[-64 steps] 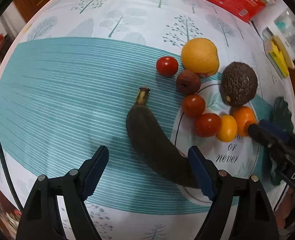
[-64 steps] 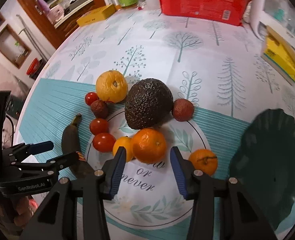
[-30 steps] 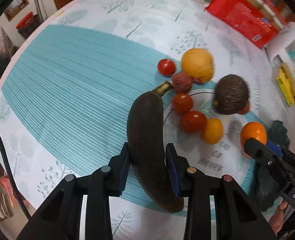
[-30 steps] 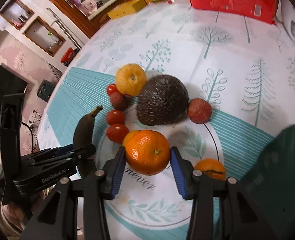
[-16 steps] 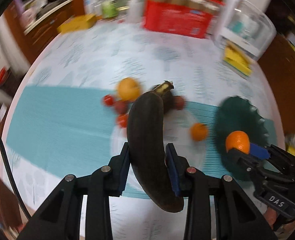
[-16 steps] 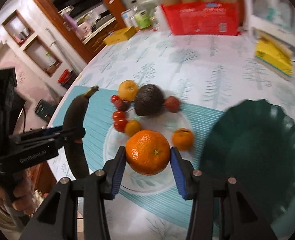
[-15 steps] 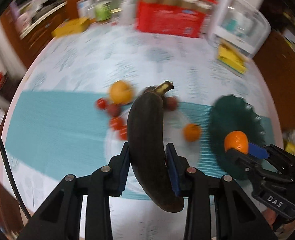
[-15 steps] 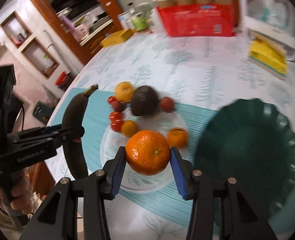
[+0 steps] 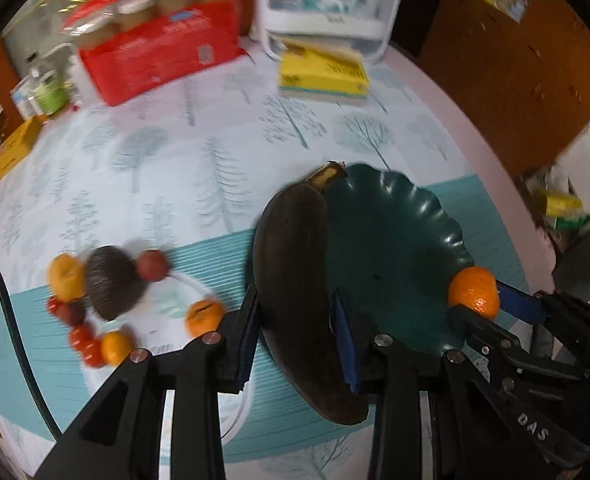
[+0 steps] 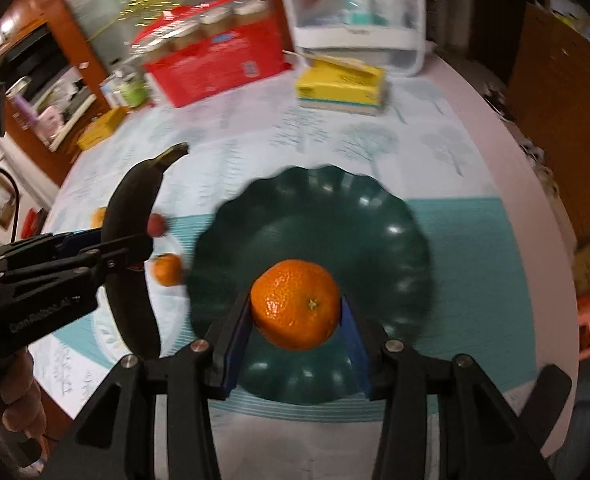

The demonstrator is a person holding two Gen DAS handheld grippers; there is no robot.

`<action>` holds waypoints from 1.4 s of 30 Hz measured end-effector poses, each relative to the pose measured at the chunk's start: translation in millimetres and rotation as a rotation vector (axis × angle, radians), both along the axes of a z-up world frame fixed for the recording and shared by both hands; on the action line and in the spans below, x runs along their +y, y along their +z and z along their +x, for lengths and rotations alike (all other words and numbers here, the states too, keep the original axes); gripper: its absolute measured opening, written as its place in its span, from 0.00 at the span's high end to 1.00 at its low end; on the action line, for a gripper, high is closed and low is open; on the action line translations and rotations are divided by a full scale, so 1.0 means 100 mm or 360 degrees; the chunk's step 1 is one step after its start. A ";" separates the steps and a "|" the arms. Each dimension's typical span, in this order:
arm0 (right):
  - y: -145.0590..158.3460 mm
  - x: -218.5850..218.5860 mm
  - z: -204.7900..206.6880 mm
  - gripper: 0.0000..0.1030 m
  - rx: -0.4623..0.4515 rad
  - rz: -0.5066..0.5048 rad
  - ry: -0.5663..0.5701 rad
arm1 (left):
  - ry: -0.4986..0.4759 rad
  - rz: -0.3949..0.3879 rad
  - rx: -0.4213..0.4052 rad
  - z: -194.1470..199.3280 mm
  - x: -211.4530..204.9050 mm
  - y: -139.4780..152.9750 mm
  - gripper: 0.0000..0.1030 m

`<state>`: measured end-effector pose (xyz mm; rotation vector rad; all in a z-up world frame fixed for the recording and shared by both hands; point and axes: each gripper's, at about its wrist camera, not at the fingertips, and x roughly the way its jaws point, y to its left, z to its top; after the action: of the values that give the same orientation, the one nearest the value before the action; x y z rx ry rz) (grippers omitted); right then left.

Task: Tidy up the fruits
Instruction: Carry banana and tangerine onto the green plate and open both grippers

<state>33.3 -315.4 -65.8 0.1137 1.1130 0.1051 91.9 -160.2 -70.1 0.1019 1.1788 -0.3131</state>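
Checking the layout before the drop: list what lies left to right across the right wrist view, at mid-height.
Left gripper with the dark banana → small orange on the cloth → orange in the right gripper, over the green bowl.

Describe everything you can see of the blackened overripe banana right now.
The blackened overripe banana is almost wholly dark brown-black, curved, with a yellowish-brown stub of stem at its far end. Its skin looks matte and soft. The left gripper is shut on its middle, blue pads pressing both sides, holding it clear of the table. In the left wrist view it overlaps the near rim of the dark green scalloped plate; nothing else touches it.
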 end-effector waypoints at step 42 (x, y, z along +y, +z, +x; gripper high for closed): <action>-0.31 -0.02 0.27 0.49 0.0076 -0.0102 -0.0005 | 0.0109 0.0144 -0.0010 0.02 0.09 -0.18 0.13</action>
<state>60.4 -317.7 -96.6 0.0607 1.1629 0.0643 94.2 -151.4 -88.2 0.1411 1.1876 -0.1991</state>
